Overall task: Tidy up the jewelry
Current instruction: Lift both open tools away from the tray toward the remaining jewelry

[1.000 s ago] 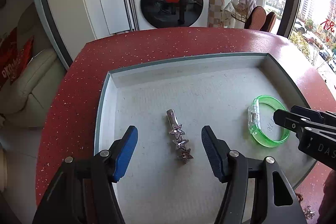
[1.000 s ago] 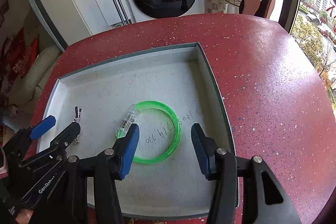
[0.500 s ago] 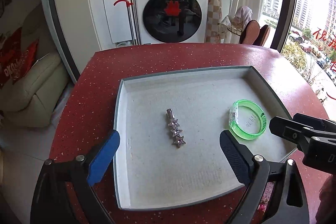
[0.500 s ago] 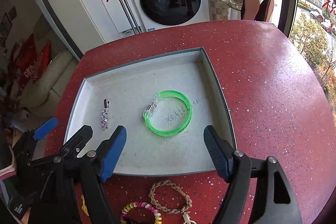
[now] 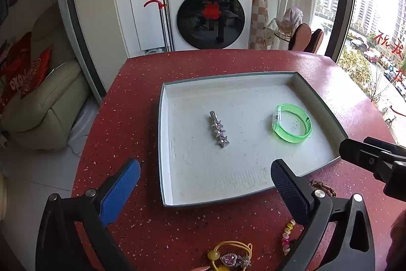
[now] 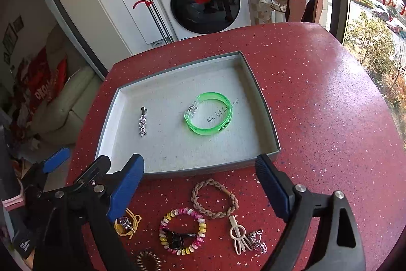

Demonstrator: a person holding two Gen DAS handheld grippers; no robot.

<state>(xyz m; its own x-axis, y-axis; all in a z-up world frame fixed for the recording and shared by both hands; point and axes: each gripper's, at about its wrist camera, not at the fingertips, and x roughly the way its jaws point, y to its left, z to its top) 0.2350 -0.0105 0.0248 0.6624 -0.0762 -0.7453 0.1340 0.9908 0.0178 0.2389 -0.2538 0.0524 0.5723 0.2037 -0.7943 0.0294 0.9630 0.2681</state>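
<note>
Two pieces already lie inside the grey tray (image 6: 264, 116): the star hair clip (image 6: 142, 121) on its left part, with the long axis pointing away from the tools, and the green bangle (image 6: 208, 116) on its right part, well apart from the clip. Several pieces wait on the red desk (image 6: 330, 118) just in front of the tray's near rim: a braided brown band (image 6: 214, 197), a pink and yellow coil band (image 6: 182, 230), a white clip (image 6: 238, 233) and a yellow tie with a gem (image 6: 127, 222). The braided band lies directly below and between the fingers of the right tool (image 6: 200, 189), so this one seems nearer to it. The right tool stands wide apart and holds nothing. The left tool (image 5: 205, 187) is also wide apart and empty, above the desk at the tray's near left corner.
</note>
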